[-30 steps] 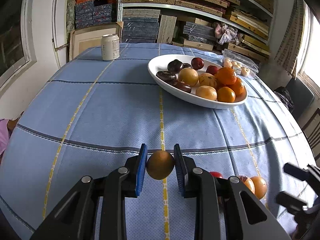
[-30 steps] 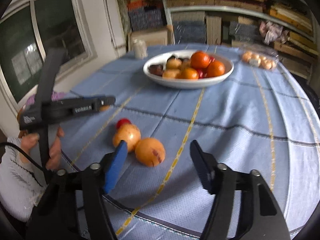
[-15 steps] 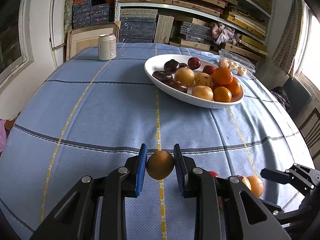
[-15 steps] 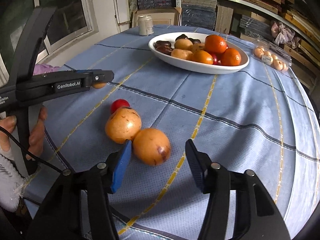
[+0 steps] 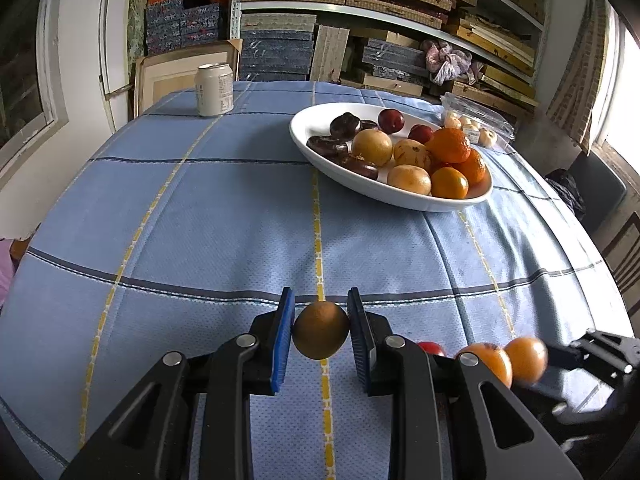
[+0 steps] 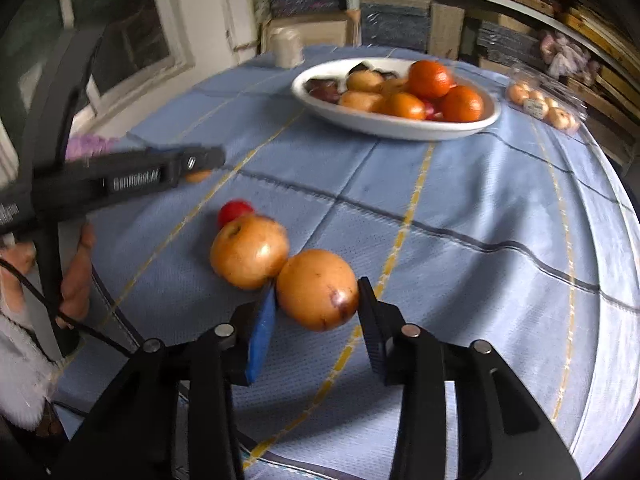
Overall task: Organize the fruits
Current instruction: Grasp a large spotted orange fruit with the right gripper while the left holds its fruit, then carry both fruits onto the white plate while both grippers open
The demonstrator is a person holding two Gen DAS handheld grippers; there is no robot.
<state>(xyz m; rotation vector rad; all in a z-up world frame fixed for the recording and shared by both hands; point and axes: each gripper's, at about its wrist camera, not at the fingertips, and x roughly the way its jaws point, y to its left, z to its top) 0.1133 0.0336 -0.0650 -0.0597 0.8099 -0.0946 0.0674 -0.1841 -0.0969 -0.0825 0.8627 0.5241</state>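
My left gripper [image 5: 320,334] is shut on a small brown round fruit [image 5: 320,336], held just above the blue tablecloth. In the right wrist view, my right gripper [image 6: 316,304] has its jaws closing on a yellow-orange fruit [image 6: 316,290] that lies on the cloth; both pads touch its sides. A second yellow-orange fruit [image 6: 248,252] rests against it, and a small red fruit [image 6: 234,210] sits behind. The white oval bowl [image 5: 384,194] at the far side holds several oranges, yellow fruits and dark fruits.
A drink can [image 5: 214,90] stands at the table's far left. A clear pack of small fruits [image 5: 476,128] lies behind the bowl. Stacked shelves fill the back. A person's hand [image 6: 76,276] holds the left gripper's handle at the near left edge.
My right gripper came forward around the yellow-orange fruit and its jaws narrowed until the pads met it. The left gripper kept still with the brown fruit.
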